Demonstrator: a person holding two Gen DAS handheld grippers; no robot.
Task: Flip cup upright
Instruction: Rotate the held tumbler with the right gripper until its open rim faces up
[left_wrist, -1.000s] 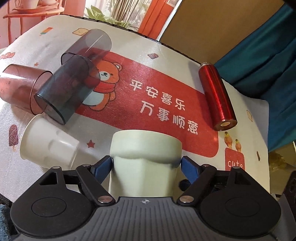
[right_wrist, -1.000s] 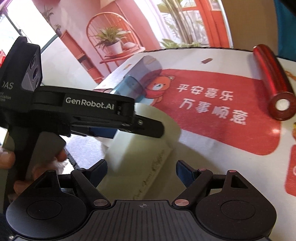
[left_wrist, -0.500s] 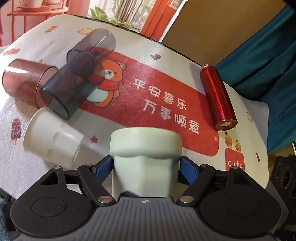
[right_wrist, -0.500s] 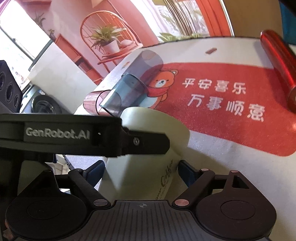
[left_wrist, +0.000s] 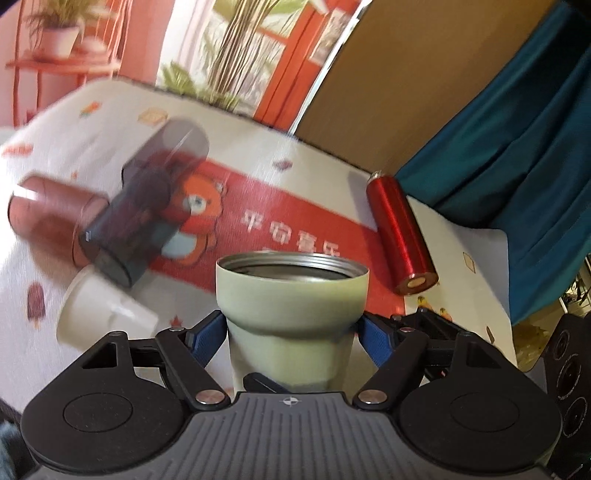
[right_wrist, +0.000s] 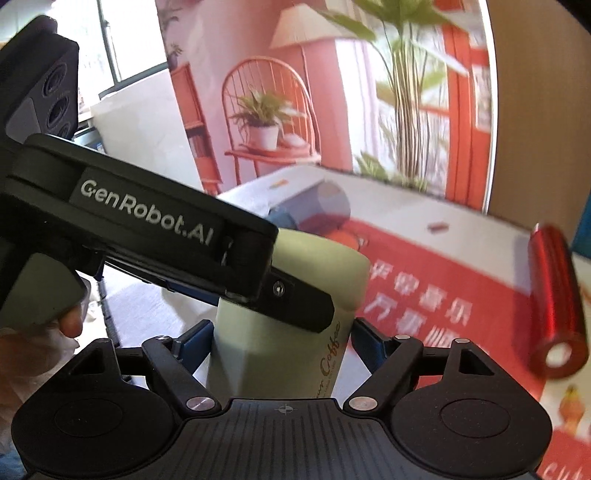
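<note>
A pale green cup (left_wrist: 291, 299) with a metal lining stands mouth-up between the blue pads of my left gripper (left_wrist: 291, 332), which is shut on its lower body. In the right wrist view the same cup (right_wrist: 325, 273) sits between the fingers of my right gripper (right_wrist: 282, 339). The left gripper's black body (right_wrist: 147, 229) crosses in front of it. The right pads stand a little apart from the cup's sides, open.
On the printed tablecloth (left_wrist: 325, 177) lie a red metal bottle (left_wrist: 399, 232), a dark grey tumbler (left_wrist: 147, 210), a reddish tumbler (left_wrist: 44, 214) and a white paper cup (left_wrist: 99, 314). A teal cloth (left_wrist: 517, 147) hangs at the right.
The green cup has tipped so that its open mouth now shows at the top. Both cameras have swung upward with it. The right gripper has come in around the cup.
</note>
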